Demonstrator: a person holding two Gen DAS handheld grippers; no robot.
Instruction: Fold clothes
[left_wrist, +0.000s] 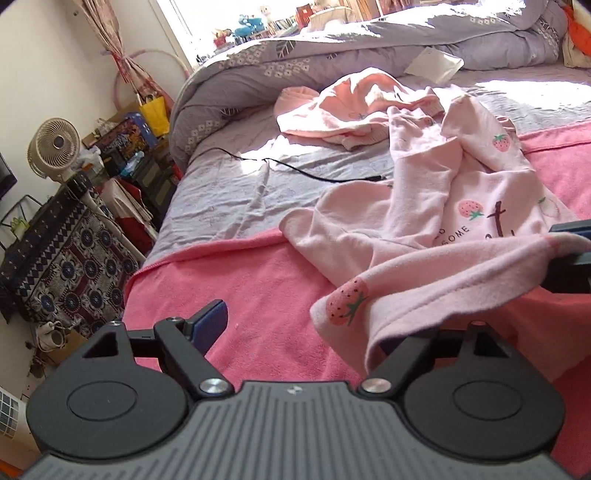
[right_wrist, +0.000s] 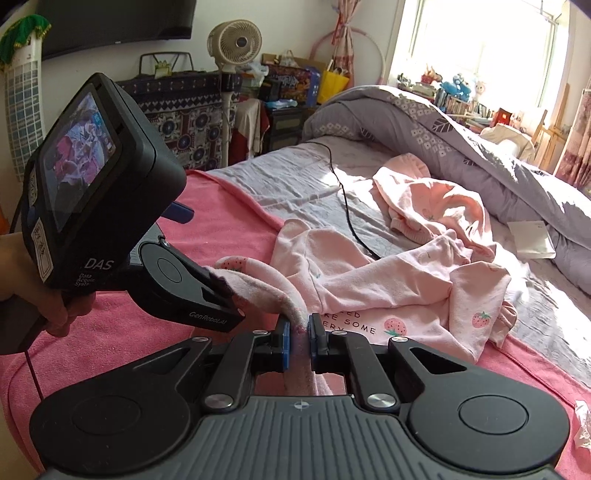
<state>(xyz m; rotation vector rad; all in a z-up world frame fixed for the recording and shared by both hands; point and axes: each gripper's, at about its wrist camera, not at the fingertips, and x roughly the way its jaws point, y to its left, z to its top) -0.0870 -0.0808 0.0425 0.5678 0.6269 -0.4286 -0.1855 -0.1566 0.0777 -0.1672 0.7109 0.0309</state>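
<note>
A pale pink sweatshirt (left_wrist: 443, 206) (right_wrist: 369, 280) with strawberry prints and dark lettering lies crumpled on the bed. My right gripper (right_wrist: 300, 332) is shut on a fold of its hem, which it holds up off the pink blanket (right_wrist: 110, 332). In the left wrist view the right gripper (left_wrist: 569, 254) shows at the right edge with that hem. My left gripper (left_wrist: 299, 325) stands open just left of it. The hem drapes over its right finger and hides it, and its left blue pad (left_wrist: 212, 321) is bare. A hand (right_wrist: 33, 291) holds the left gripper.
A second, darker pink garment (left_wrist: 343, 110) (right_wrist: 432, 206) lies further back. A black cable (left_wrist: 295, 168) crosses the grey sheet. A bunched grey quilt (left_wrist: 258, 66) and a white paper (left_wrist: 434, 64) lie beyond. A fan (left_wrist: 53, 147) and cluttered shelves stand off the bed's left side.
</note>
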